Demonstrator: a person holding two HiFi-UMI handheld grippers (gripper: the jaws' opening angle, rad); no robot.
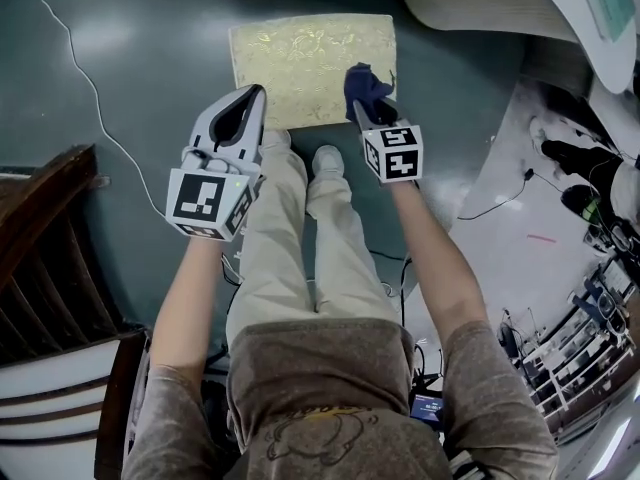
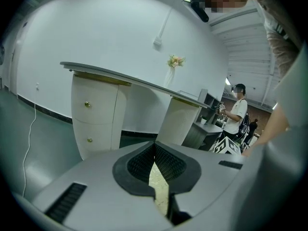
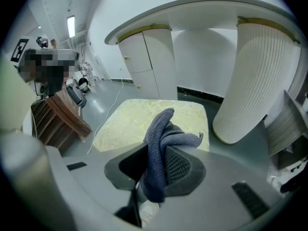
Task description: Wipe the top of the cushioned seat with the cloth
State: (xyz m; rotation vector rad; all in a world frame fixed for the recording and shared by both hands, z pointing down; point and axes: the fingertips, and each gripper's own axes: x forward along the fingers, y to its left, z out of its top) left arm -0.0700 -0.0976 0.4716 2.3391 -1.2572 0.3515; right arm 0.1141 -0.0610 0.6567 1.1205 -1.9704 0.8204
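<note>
The cushioned seat (image 1: 300, 63) is a pale yellow patterned square that lies low on the dark green floor, straight ahead of my feet. My right gripper (image 1: 372, 106) hovers over its near right corner, shut on a dark blue cloth (image 1: 364, 86) that bunches up out of the jaws. In the right gripper view the cloth (image 3: 161, 129) stands between the pads of the right gripper (image 3: 156, 153), with the seat (image 3: 125, 121) beyond it. My left gripper (image 1: 250, 103) hangs over the seat's near left edge, jaws together and holding nothing. A sliver of the seat (image 2: 159, 189) shows below the left gripper (image 2: 155, 148).
A white curved desk (image 3: 192, 11) with a ribbed pedestal (image 3: 255, 81) and a drawer unit (image 2: 94, 114) stands behind the seat. A dark wooden chair (image 1: 45, 238) is at my left. A white cable (image 1: 88, 83) runs over the floor. Equipment (image 1: 590, 198) clutters the right side. A person (image 2: 238, 114) stands far off.
</note>
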